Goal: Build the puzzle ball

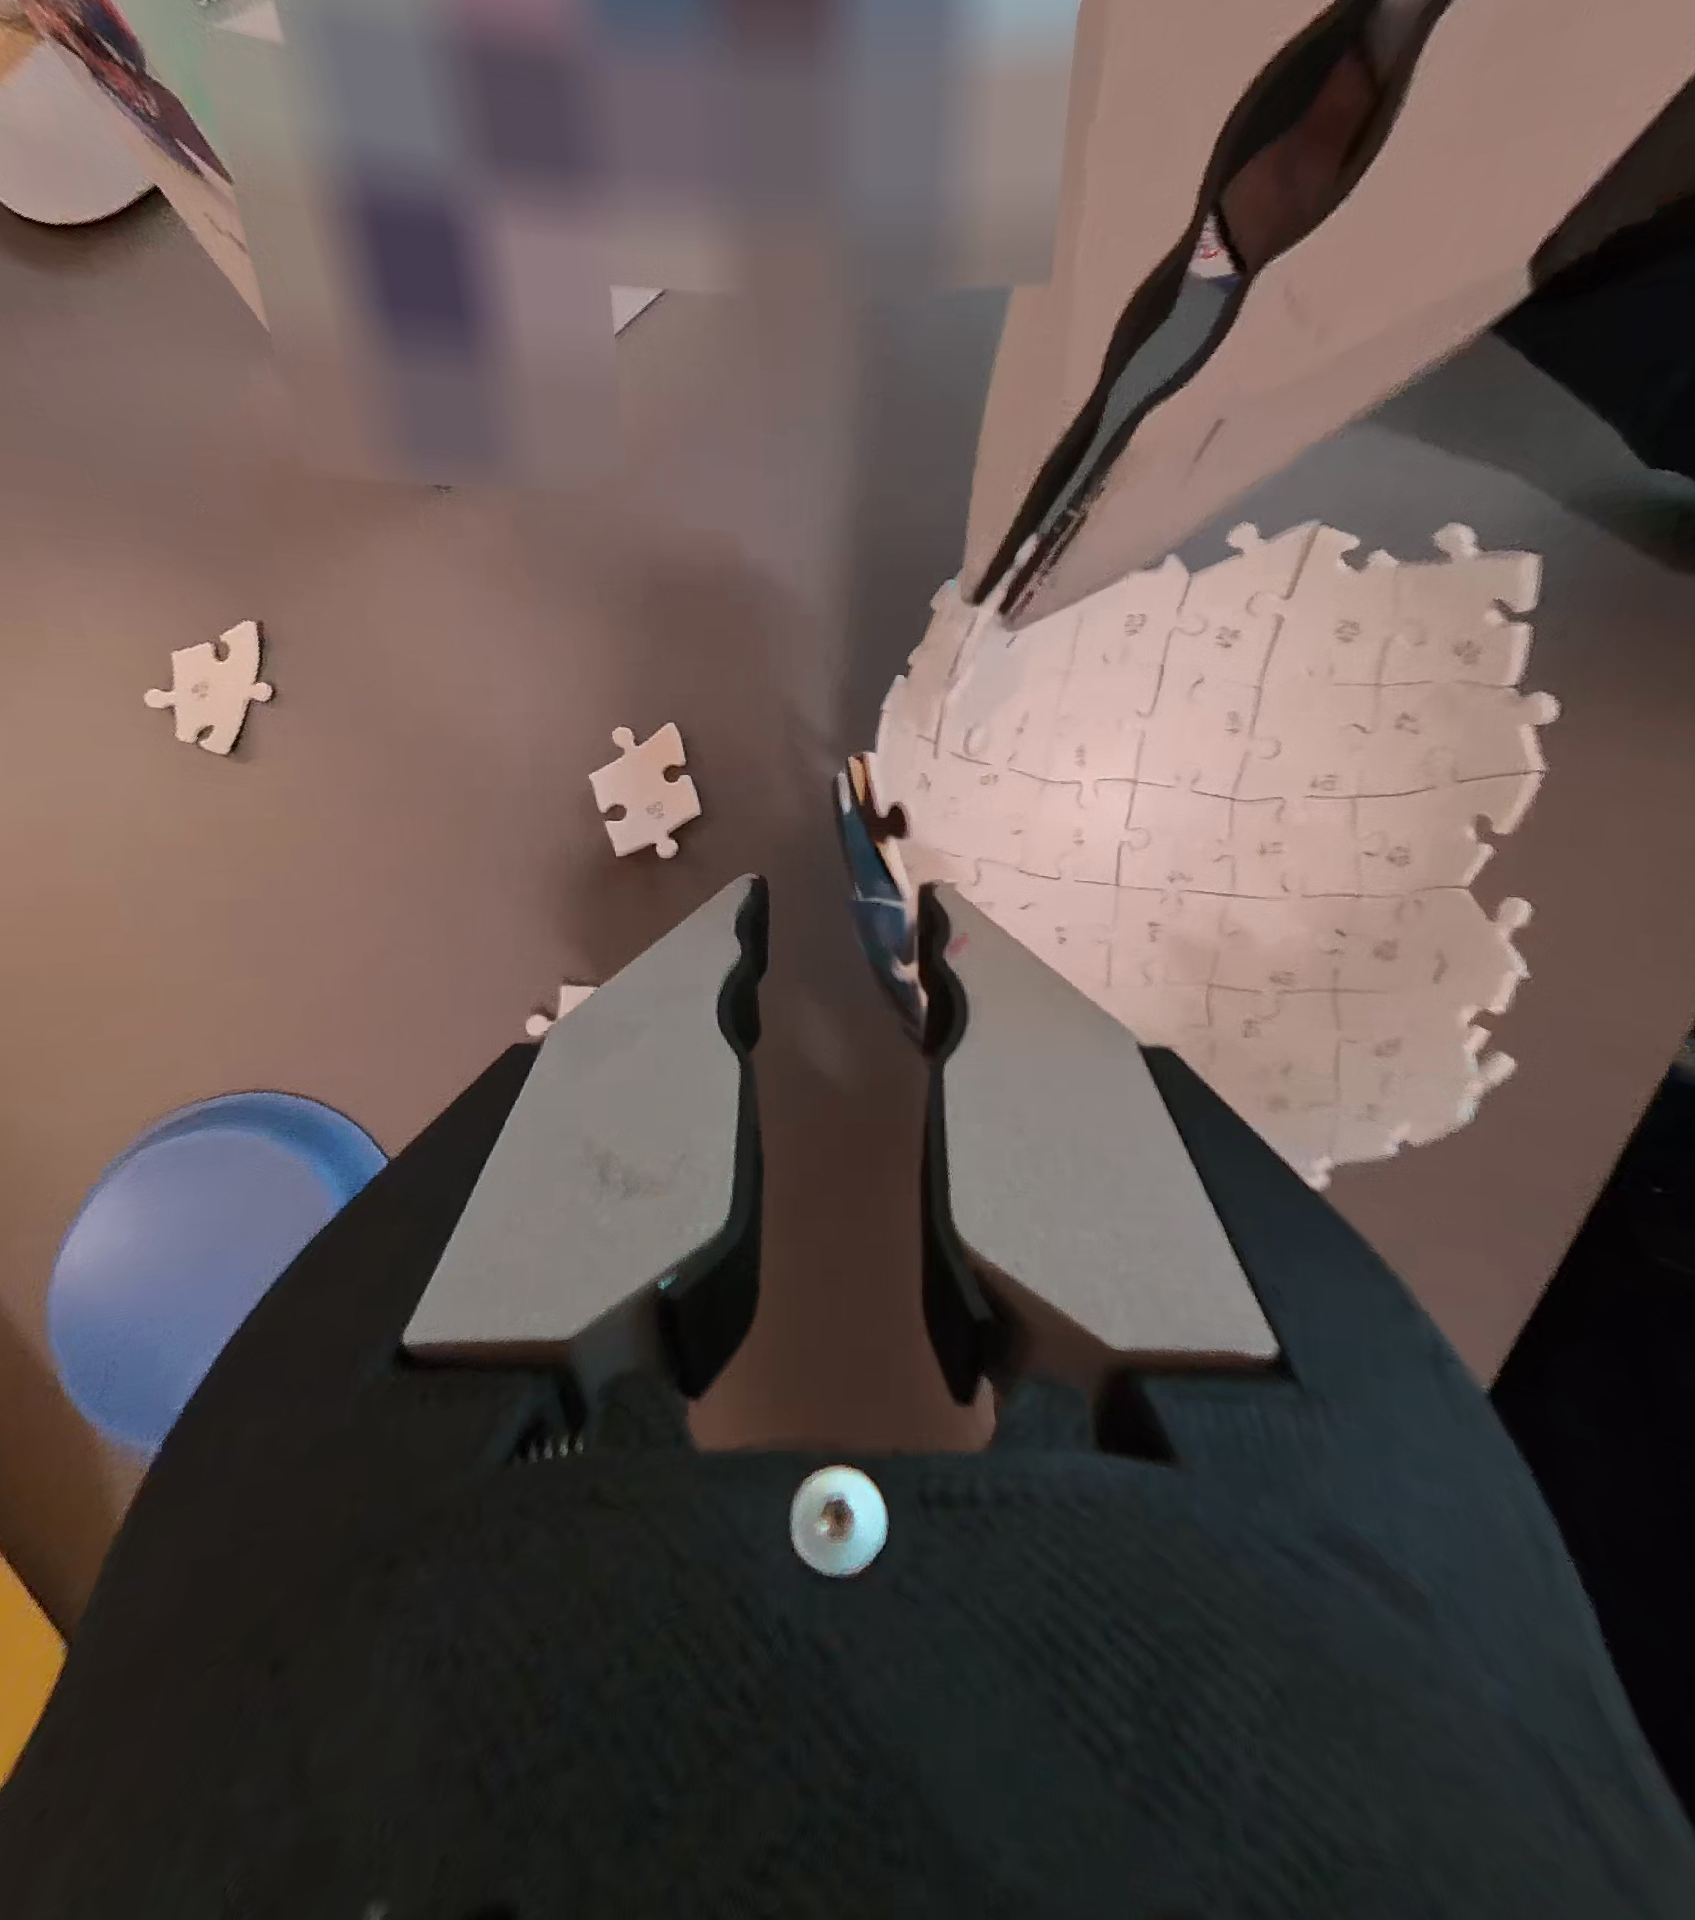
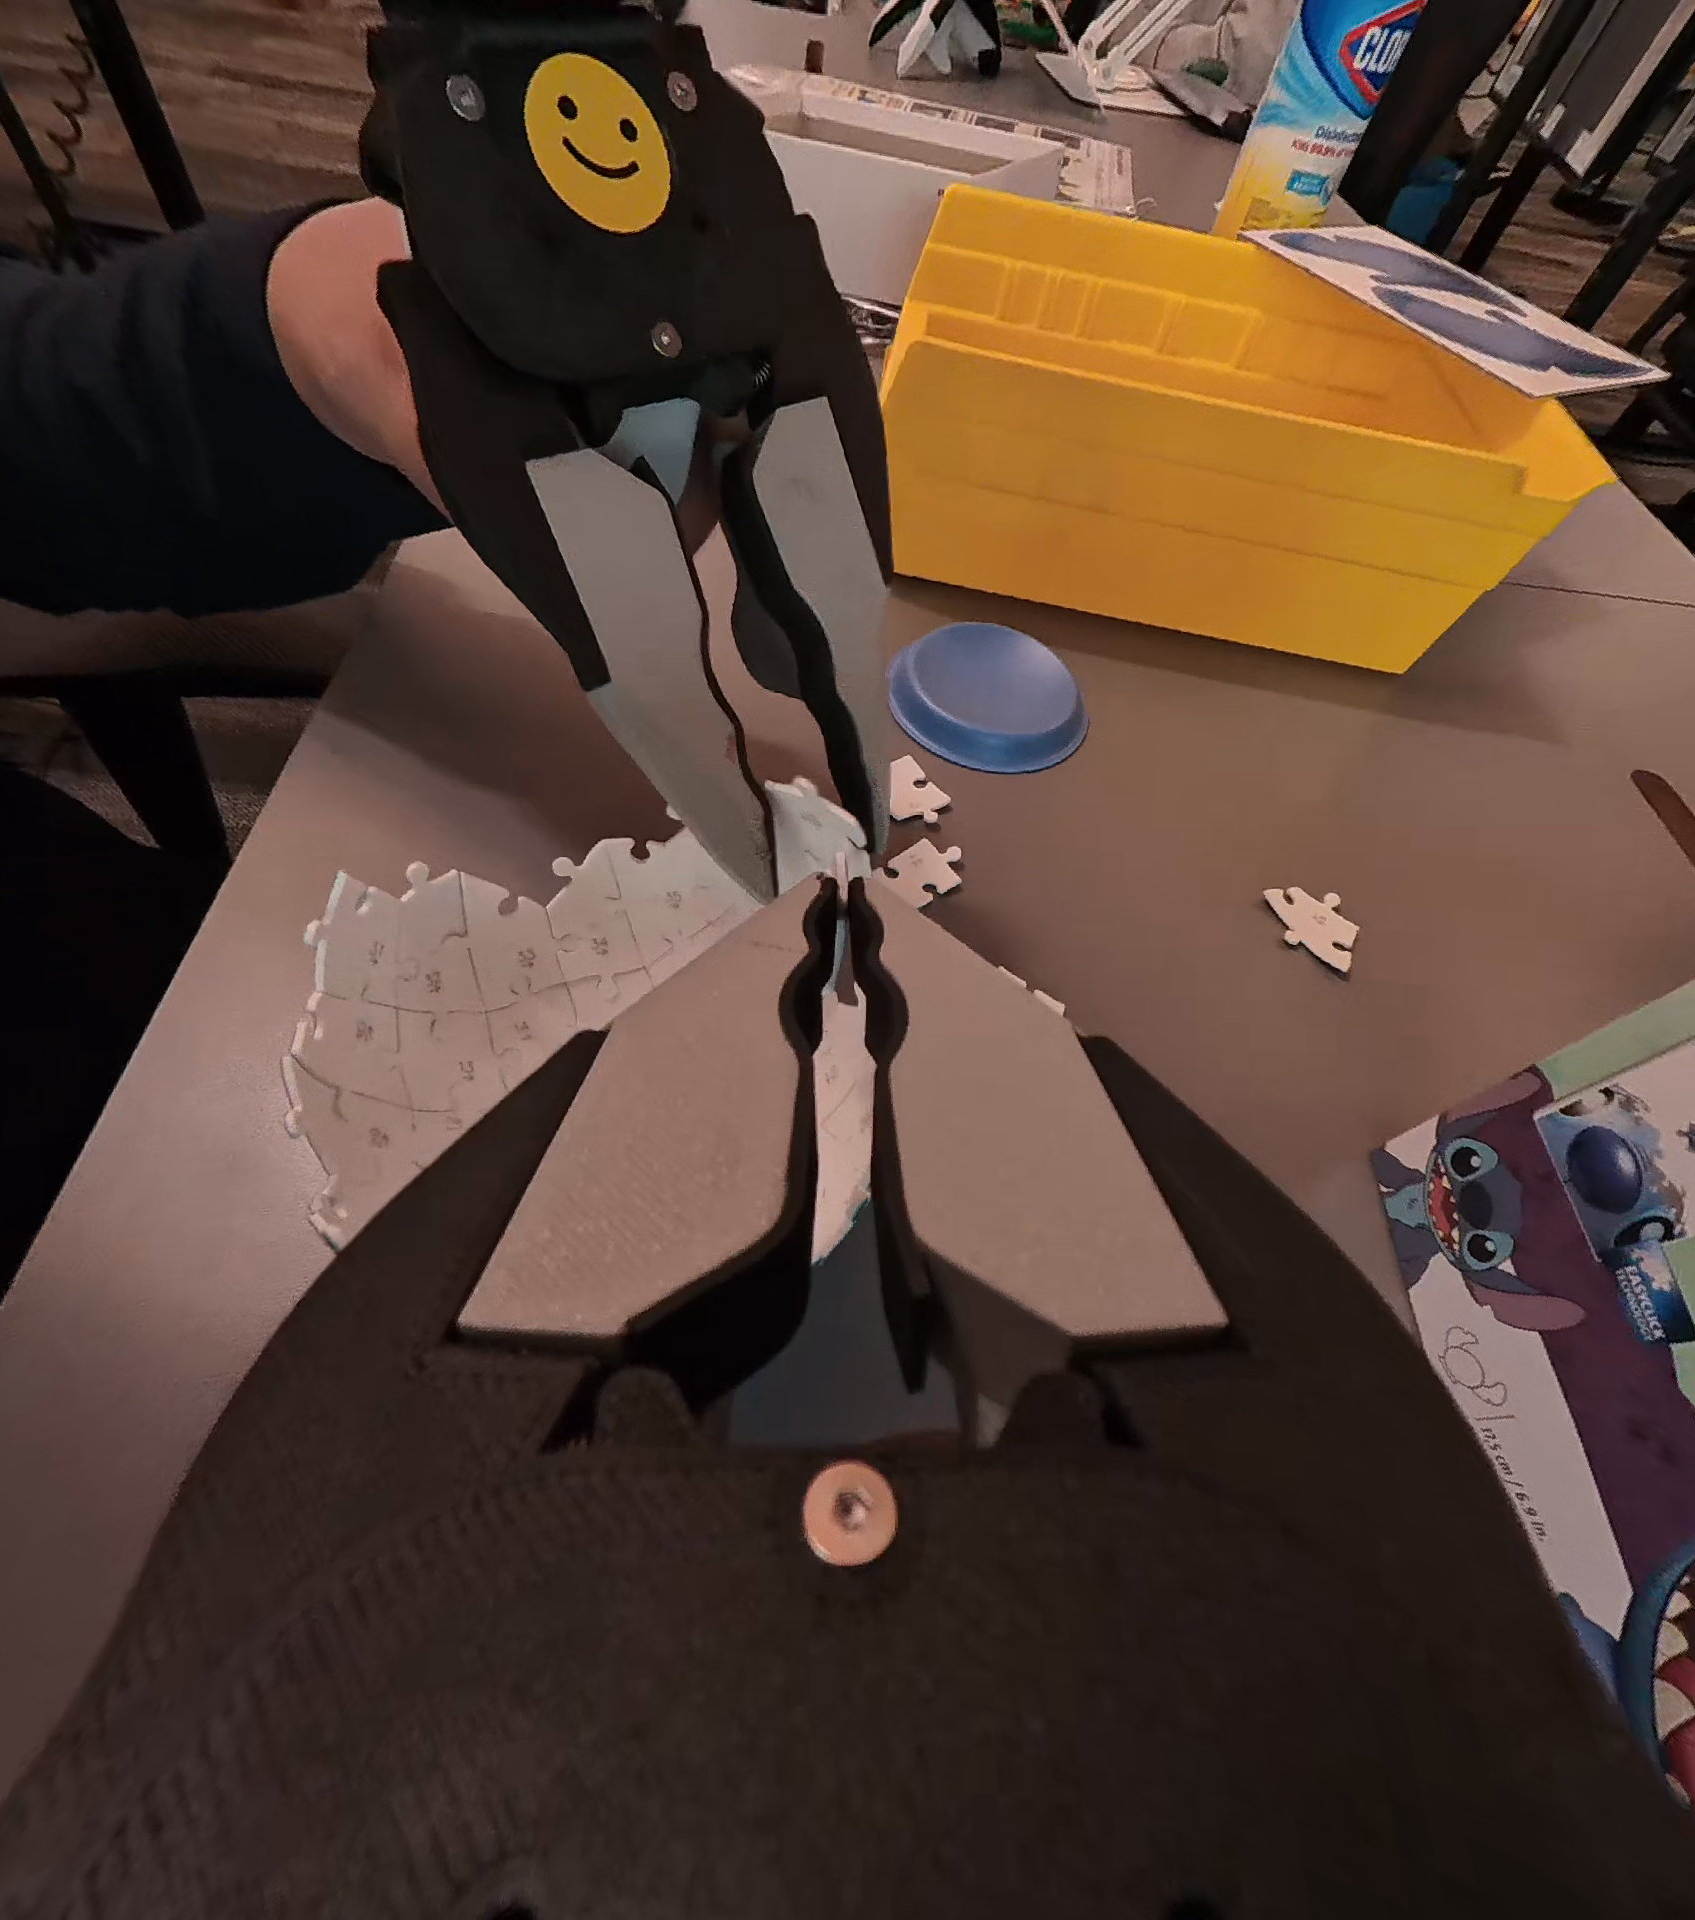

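Note:
A part-built puzzle ball shell (image 1: 1238, 831) lies on the grey table with its white, numbered inner side up; it also shows in the right wrist view (image 2: 438, 997). My right gripper (image 2: 835, 899) is shut on the shell's rim, and in the left wrist view (image 1: 994, 603) it comes down from the top right. My left gripper (image 1: 841, 899) is open, and the shell's dark printed edge sits between its fingers, next to the right one. In the right wrist view the left gripper (image 2: 822, 862) meets the same rim from the far side. Loose white pieces (image 1: 645, 790) (image 1: 209, 686) lie nearby.
A blue round stand (image 2: 988, 696) sits behind the shell, with a yellow bin (image 2: 1186, 499) beyond it. Three loose pieces (image 2: 921, 868) (image 2: 916, 790) (image 2: 1316, 925) lie to the right. A printed puzzle sheet (image 2: 1601, 1299) lies at the right edge. A hand (image 2: 334, 332) holds the left gripper. My hands' fingertips stand some 5 cm from each other.

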The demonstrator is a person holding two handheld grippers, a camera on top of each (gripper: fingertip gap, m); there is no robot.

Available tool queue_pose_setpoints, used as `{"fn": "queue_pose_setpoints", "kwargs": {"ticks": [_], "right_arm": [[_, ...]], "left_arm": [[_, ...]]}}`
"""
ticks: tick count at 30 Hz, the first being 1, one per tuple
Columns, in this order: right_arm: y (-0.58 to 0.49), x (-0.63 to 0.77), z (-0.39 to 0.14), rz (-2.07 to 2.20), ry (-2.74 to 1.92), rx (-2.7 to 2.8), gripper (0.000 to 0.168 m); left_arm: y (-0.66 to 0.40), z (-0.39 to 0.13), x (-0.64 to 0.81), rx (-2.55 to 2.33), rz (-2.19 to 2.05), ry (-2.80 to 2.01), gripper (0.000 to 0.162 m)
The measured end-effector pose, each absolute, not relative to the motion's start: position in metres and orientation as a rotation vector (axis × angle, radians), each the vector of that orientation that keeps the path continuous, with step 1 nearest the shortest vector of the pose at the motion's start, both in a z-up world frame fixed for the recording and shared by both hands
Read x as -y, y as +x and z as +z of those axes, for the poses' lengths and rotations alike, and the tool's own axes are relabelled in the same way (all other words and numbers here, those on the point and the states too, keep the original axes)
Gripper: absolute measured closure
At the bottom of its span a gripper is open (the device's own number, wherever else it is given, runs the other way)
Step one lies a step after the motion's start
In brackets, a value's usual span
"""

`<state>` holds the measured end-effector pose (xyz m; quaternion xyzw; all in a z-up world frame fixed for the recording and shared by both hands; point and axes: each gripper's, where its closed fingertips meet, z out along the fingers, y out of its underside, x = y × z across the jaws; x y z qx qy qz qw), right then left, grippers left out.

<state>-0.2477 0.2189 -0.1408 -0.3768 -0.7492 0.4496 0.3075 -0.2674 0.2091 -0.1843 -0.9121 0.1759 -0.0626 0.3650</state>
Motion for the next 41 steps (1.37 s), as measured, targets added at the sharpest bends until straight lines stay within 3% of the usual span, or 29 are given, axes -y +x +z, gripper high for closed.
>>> {"fn": "queue_pose_setpoints", "kwargs": {"ticks": [1,9,17,33,41], "right_arm": [[-0.248,-0.219,-0.143,1.179,-0.997,1.989,0.168],[-0.25,-0.217,-0.15,1.141,-0.995,2.016,0.168],[-0.254,-0.216,-0.158,1.098,-0.999,2.031,0.168],[-0.259,-0.213,-0.161,0.991,-0.84,2.049,0.168],[-0.252,-0.217,-0.142,1.087,-0.833,1.989,0.168]], "left_arm": [[-0.268,-0.185,-0.211,-0.449,-0.147,-2.35,0.135],[-0.267,-0.197,-0.217,-0.469,-0.064,-2.397,0.157],[-0.267,-0.194,-0.217,-0.47,-0.056,-2.381,0.16],[-0.266,-0.194,-0.214,-0.477,-0.128,-2.356,0.158],[-0.265,-0.181,-0.211,-0.467,-0.164,-2.317,0.143]]}}
